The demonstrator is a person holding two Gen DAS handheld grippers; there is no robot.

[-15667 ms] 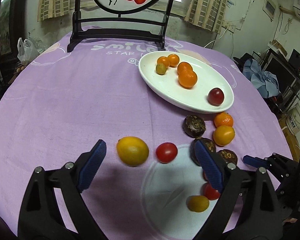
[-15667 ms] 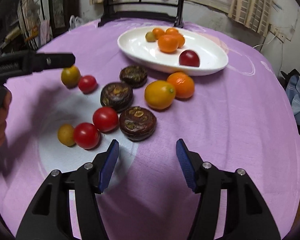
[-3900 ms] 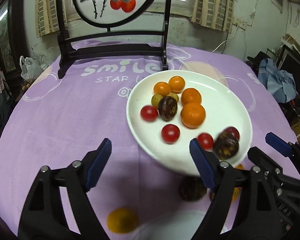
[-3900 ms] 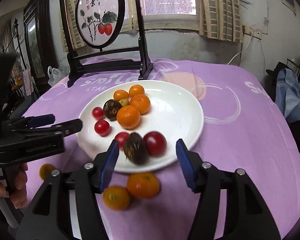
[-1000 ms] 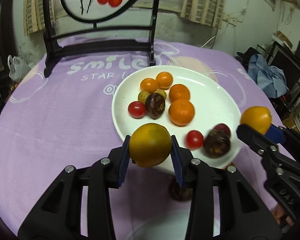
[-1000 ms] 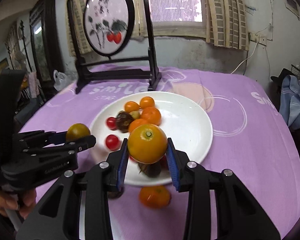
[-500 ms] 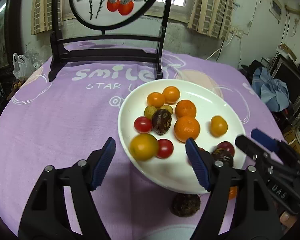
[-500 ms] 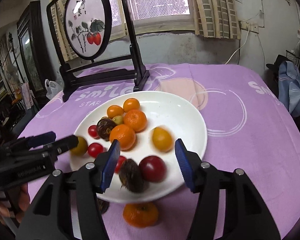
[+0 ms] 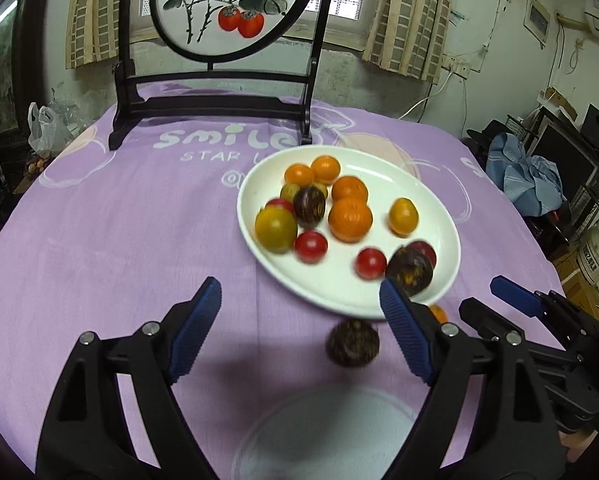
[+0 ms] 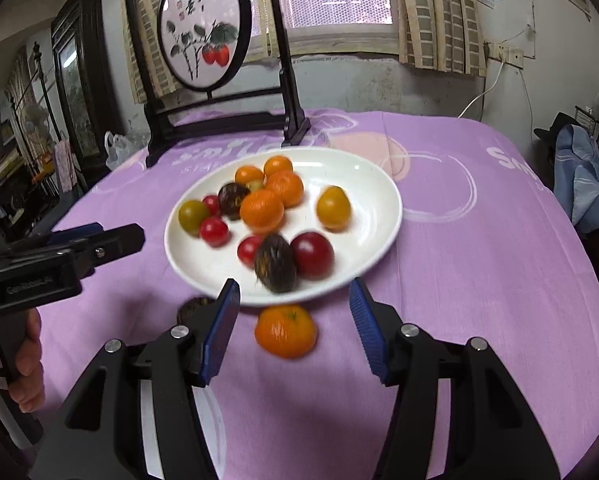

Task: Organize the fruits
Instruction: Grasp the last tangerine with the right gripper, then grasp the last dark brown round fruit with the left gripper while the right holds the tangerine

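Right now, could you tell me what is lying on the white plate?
The white plate holds oranges, red tomatoes, yellow-green fruits and two dark brown fruits. The dark fruit partly covers a tomato; anything beneath them is hidden.

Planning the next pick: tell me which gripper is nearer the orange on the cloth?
Right. The right gripper frames the orange; the left gripper sits farther left, by the dark fruit.

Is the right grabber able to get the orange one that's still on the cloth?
Probably yes. The right gripper is open and empty, and the orange fruit sits on the purple cloth right between its fingers, just in front of the white plate. Nothing blocks it.
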